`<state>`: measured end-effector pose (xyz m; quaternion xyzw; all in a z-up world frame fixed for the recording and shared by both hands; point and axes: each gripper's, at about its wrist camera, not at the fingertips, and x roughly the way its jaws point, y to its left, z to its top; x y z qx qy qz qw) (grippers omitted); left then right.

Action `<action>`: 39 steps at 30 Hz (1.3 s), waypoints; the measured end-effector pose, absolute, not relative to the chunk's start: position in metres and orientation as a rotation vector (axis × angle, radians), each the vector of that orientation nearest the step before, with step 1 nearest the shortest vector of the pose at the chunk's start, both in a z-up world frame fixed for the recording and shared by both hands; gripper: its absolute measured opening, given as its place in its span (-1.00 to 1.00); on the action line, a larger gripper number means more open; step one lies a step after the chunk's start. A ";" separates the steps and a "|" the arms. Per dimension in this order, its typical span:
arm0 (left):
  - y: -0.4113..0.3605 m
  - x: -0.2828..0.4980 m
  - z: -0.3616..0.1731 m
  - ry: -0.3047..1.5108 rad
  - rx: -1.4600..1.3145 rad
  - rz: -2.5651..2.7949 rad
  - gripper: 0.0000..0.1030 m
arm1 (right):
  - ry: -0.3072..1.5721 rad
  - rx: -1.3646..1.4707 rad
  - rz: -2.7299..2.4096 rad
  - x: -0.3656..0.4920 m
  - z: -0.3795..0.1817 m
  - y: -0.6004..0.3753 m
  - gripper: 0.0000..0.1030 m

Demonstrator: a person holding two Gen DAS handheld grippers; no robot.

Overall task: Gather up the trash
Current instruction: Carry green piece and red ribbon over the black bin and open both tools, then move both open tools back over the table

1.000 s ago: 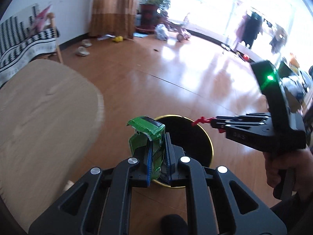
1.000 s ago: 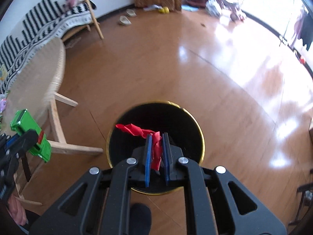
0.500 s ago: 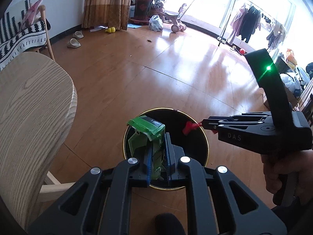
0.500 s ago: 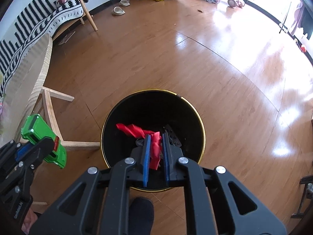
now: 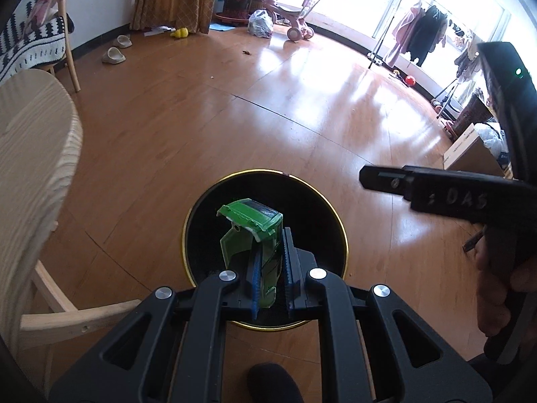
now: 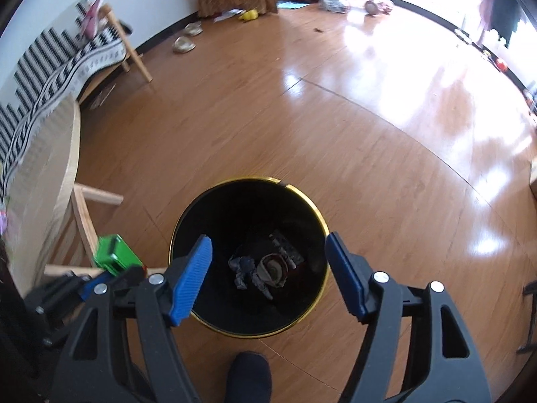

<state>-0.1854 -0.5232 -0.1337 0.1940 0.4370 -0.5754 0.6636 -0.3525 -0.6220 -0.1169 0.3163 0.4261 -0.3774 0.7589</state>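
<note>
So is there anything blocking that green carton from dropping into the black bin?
Nothing visible does. The green carton, pinched in the left gripper, hangs over the open mouth of the black bin. The right gripper, fingers spread and empty, is off to the side in the left view.

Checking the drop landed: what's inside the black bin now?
The black bin holds crumpled dark scraps and a round wrapper. The red piece isn't clearly visible; shadow hides the rest.

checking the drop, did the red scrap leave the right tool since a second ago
Yes. The right tool has just been opening and nothing is between its pads now; the red scrap has gone from above the bin, and cannot be clearly made out inside.
</note>
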 end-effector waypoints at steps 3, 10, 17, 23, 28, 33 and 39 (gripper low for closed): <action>-0.528 -0.187 -0.136 0.975 0.432 -1.329 -0.78 | 0.901 0.697 -0.846 -0.361 -0.112 -0.624 0.40; -0.527 -0.185 -0.133 0.948 0.413 -1.299 0.44 | 0.880 0.705 -0.856 -0.363 -0.106 -0.626 0.45; -0.490 -0.165 -0.101 0.935 0.410 -1.239 0.72 | 0.858 0.658 -0.795 -0.324 -0.086 -0.606 0.47; -0.419 -0.124 -0.054 0.847 0.391 -1.105 0.81 | 0.841 0.555 -0.660 -0.256 -0.055 -0.555 0.51; -0.322 -0.059 -0.022 0.816 0.316 -0.872 0.81 | 0.846 0.474 -0.503 -0.180 -0.036 -0.490 0.53; -0.217 -0.005 -0.009 0.798 0.262 -0.609 0.81 | 0.871 0.385 -0.343 -0.103 -0.026 -0.411 0.53; -0.094 0.046 -0.028 0.818 0.245 -0.297 0.81 | 0.917 0.260 -0.162 -0.028 -0.032 -0.304 0.53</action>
